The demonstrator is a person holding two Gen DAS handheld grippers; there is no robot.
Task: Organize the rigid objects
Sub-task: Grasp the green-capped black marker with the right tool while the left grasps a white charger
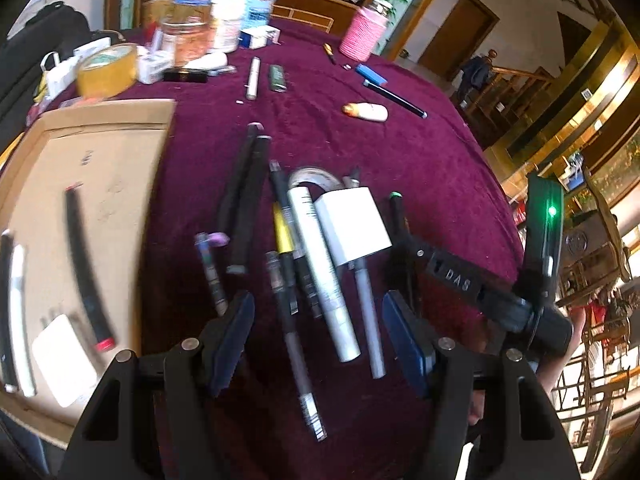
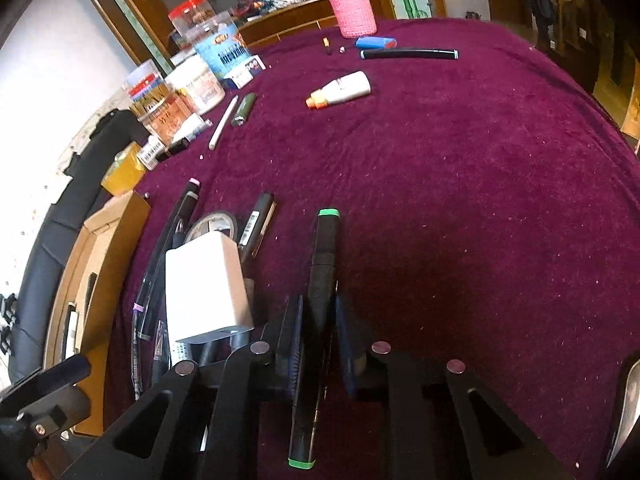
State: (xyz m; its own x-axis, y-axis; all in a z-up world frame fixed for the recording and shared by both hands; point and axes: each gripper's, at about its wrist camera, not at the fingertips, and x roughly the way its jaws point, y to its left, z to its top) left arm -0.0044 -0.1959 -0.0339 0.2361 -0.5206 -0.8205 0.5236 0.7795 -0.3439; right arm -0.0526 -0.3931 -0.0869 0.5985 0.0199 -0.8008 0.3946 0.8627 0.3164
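Observation:
A pile of pens and markers lies on the maroon tablecloth with a white charger block on top. My left gripper is open and empty, hovering over the pile. My right gripper is shut on a black marker with green ends, which also shows in the left wrist view. The charger block sits left of the right gripper. A cardboard box at the left holds a red-tipped black marker, other pens and a white block.
Jars, a tape roll, a pink-covered jar, a white bottle, a blue lighter, a long black pen and a green lighter lie farther back. A black chair is left.

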